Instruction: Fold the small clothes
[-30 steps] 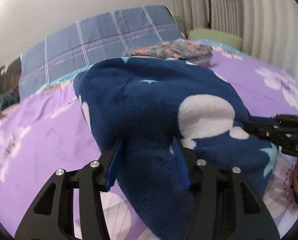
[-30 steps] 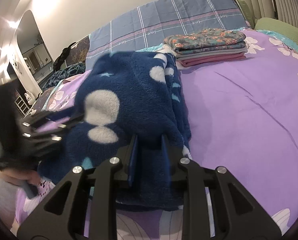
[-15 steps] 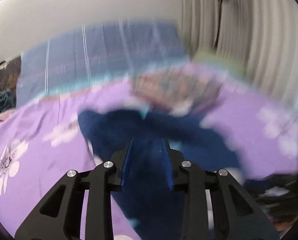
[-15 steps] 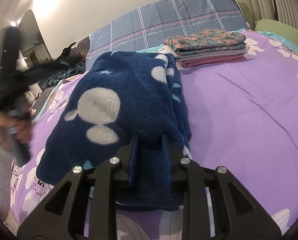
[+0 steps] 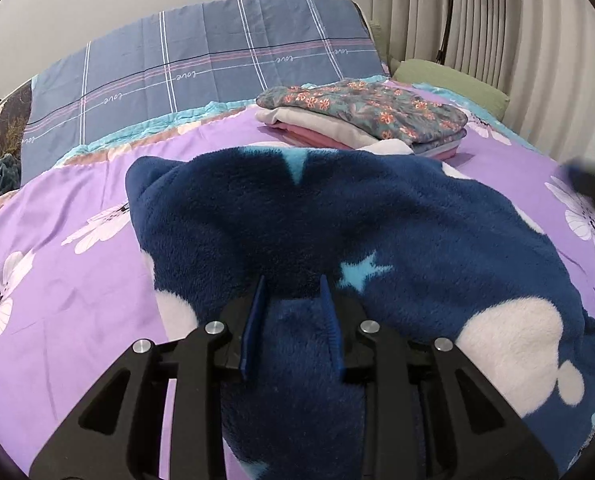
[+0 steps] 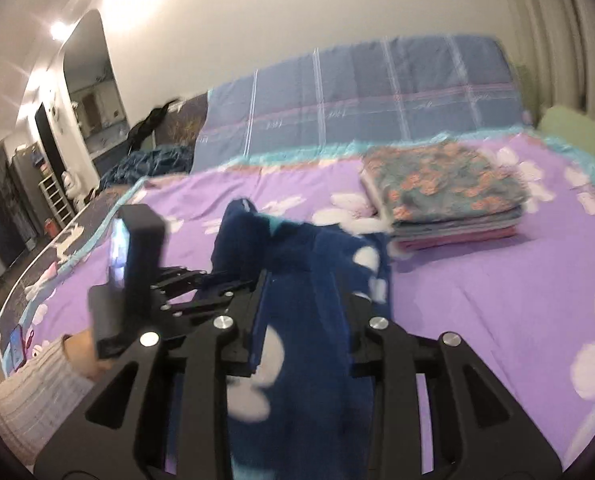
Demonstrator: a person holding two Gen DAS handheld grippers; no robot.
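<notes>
A dark blue fleece garment (image 5: 377, 216) with white blobs and pale blue stars lies bunched on the purple flowered bedsheet (image 5: 77, 300). My left gripper (image 5: 292, 280) has a fold of it between its blue pads, and its jaws are closing. In the right wrist view the fleece (image 6: 337, 248) hangs lifted between the pads of my right gripper (image 6: 303, 284), whose jaws are opening. There the left gripper (image 6: 189, 280) sits just to the left, held by a hand in a ribbed sleeve (image 6: 29, 400). A dark blur at the left view's right edge is the right gripper (image 5: 593, 184).
A stack of folded clothes (image 5: 361, 116) with a floral piece on top sits beyond the fleece, also in the right wrist view (image 6: 445, 200). A blue plaid pillow (image 5: 201, 68) leans on the wall. A green pillow (image 5: 449, 80) and curtains are at the right.
The left jaws narrowed on the fleece and that gripper swung across the bed. The right gripper rose, lifting the fleece off the sheet. The left gripper now sits beside the right one.
</notes>
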